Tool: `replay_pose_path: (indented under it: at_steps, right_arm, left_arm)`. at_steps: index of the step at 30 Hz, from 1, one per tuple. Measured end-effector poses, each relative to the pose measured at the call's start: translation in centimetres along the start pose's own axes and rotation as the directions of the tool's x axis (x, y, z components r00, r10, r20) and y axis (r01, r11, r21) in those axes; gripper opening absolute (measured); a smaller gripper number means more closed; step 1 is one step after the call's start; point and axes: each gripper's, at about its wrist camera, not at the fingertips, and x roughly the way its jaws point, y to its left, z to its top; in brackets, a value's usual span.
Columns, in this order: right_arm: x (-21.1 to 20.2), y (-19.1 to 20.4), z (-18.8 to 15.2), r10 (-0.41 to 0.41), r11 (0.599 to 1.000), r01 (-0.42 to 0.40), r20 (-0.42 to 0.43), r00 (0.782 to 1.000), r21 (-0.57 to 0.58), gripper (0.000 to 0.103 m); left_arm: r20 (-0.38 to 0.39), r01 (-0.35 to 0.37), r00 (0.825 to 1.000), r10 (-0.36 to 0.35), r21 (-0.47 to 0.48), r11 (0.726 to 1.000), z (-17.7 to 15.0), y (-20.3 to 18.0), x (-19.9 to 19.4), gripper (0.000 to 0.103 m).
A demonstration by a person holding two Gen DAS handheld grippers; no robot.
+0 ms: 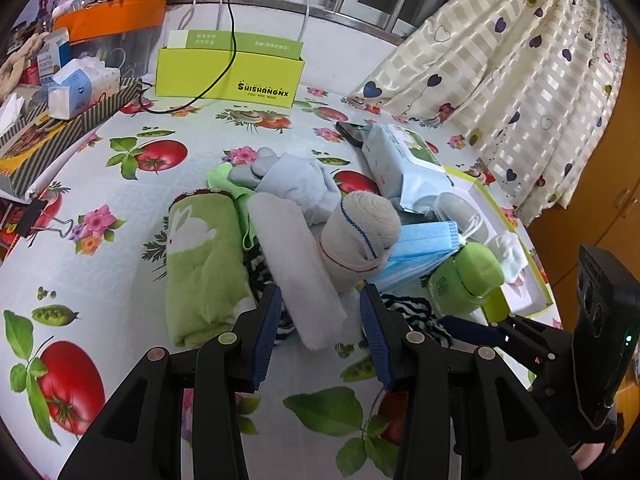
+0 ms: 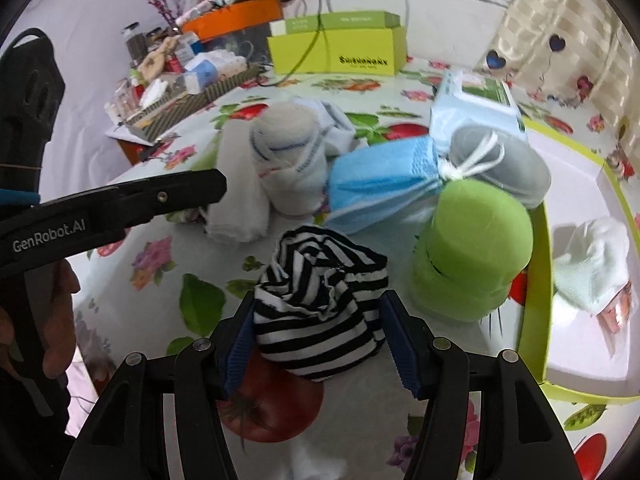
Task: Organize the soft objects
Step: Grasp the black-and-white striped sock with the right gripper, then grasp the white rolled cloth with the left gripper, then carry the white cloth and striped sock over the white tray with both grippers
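Observation:
A pile of soft things lies on the fruit-print tablecloth: a green rabbit towel (image 1: 202, 268), a white rolled cloth (image 1: 298, 268), a beige bandage roll (image 1: 360, 232), a blue face mask (image 1: 416, 254) and a green sponge (image 1: 466, 278). My left gripper (image 1: 320, 320) is open, its fingers on either side of the white cloth's near end. My right gripper (image 2: 318, 332) is shut on a black-and-white striped cloth (image 2: 320, 300) and holds it above the table. A white sock (image 2: 592, 264) lies in the green-rimmed tray (image 2: 536, 280) at the right.
A lime box (image 1: 228, 76) with cables stands at the back. A cluttered striped tray (image 1: 60, 120) and orange box (image 1: 112, 20) are at the left. A wipes pack (image 1: 400, 160) lies behind the pile. A heart-print curtain (image 1: 520, 80) hangs at the right.

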Motion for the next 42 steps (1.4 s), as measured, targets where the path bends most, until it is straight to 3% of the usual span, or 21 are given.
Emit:
replay_pose_path:
  at_steps: [3,6,9,14,16,19,42]
  right_arm:
    - [0.2,-0.3,-0.1,-0.001,1.0,0.001,0.004,1.0,0.009,0.057]
    - [0.2,-0.3,-0.1,-0.004,1.0,0.004,0.01,1.0,-0.001,0.032]
    - [0.1,-0.5,-0.3,0.001,1.0,-0.001,0.015,1.0,-0.001,0.022]
    - [-0.4,-0.7,-0.6,0.011,1.0,-0.011,0.021,1.0,-0.003,0.019]
    - [-0.8,-0.7,-0.7,0.013,1.0,-0.013,0.027,1.0,-0.006,0.017]
    - [-1.5,-0.7,-1.0,0.014,1.0,-0.014,0.039,0.999,-0.007,0.016]
    - [-8.0,0.9,-1.9,0.029,0.999,-0.022,0.177,0.984,-0.041,0.016]
  left_arm:
    - [-0.01,-0.014,1.0,0.014,-0.009,1.0,0.3,0.2,0.8,0.042]
    - [-0.019,-0.019,1.0,0.019,-0.018,1.0,0.5,0.6,1.5,0.042]
    - [-0.026,-0.035,0.999,0.034,-0.027,0.999,0.6,0.6,2.1,0.042]
    - [-0.025,-0.056,0.998,0.055,-0.038,0.998,0.5,0.6,2.5,0.041]
    - [-0.018,-0.068,0.998,0.068,-0.031,0.997,0.4,0.4,2.3,0.022]
    - [-0.003,-0.078,0.997,0.078,-0.027,0.997,0.0,0.3,1.7,0.018]
    - [0.11,-0.049,0.993,0.048,0.01,0.999,-2.0,-2.2,-5.7,0.017]
